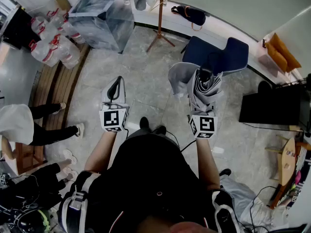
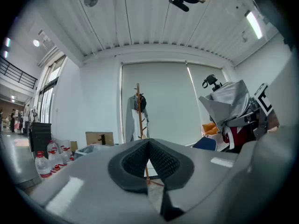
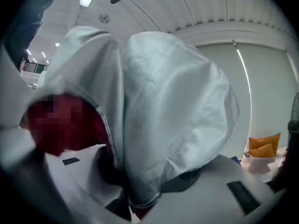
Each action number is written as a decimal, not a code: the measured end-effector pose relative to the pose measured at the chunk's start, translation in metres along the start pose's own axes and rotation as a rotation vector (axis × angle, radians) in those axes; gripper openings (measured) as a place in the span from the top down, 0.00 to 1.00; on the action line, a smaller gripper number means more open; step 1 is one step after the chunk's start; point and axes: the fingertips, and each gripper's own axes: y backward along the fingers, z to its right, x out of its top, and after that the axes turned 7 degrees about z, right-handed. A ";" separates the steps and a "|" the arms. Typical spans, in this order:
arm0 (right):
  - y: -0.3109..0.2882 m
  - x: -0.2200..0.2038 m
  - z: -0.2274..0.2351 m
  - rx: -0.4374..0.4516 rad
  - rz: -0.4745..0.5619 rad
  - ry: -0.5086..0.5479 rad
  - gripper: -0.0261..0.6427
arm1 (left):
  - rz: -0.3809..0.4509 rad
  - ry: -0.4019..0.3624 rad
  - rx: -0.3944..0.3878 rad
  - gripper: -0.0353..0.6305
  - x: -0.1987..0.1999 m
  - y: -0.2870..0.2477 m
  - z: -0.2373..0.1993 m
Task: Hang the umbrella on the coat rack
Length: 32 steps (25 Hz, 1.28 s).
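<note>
Right tongs [image 1: 204, 103] clenched on folded umbrella [image 1: 192, 81], long axis pointing far. Rack [image 1: 160, 18] well apart, far, slightly left. Left tongs [image 1: 114, 87] closed, empty.

A folded pale grey fabric umbrella [image 3: 173, 111] fills most of the view, its crumpled cloth bulging up and out above the right gripper [image 3: 140, 204]. The gripper's two light grey jaws are closed on the umbrella's narrow lower end. Dark red shows under the fabric's hem at the left. Behind are a white ribbed ceiling [image 3: 210, 8], a pale window blind [image 3: 266, 92] and orange cushions [image 3: 264, 146] low at the right.
</note>
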 end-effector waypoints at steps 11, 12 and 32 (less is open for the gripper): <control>-0.011 0.002 -0.004 0.013 -0.003 -0.002 0.75 | -0.005 -0.009 0.005 0.95 0.002 -0.003 -0.007; -0.012 0.002 -0.004 0.015 -0.004 -0.003 0.75 | -0.005 -0.009 0.005 0.95 0.001 -0.003 -0.007; -0.080 0.035 -0.020 0.050 0.028 0.016 0.75 | 0.013 0.002 -0.065 0.95 -0.012 -0.029 -0.051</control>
